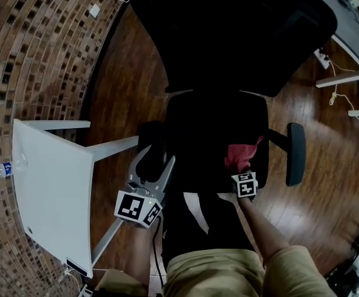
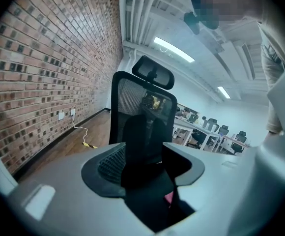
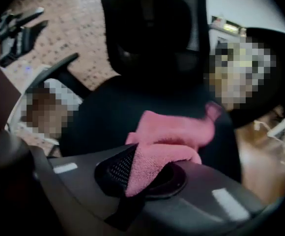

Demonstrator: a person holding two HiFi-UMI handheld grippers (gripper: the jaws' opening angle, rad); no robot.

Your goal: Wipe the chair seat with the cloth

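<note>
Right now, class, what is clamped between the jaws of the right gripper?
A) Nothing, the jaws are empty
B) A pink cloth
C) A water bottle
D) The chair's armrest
B. In the right gripper view, the right gripper has its jaws closed on a fold of the pink cloth, and the rest of the cloth trails over the black chair seat.

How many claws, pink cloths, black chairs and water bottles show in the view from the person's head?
claws: 2 (left claw, right claw)
pink cloth: 1
black chair: 1
water bottle: 1
Total: 5
</note>
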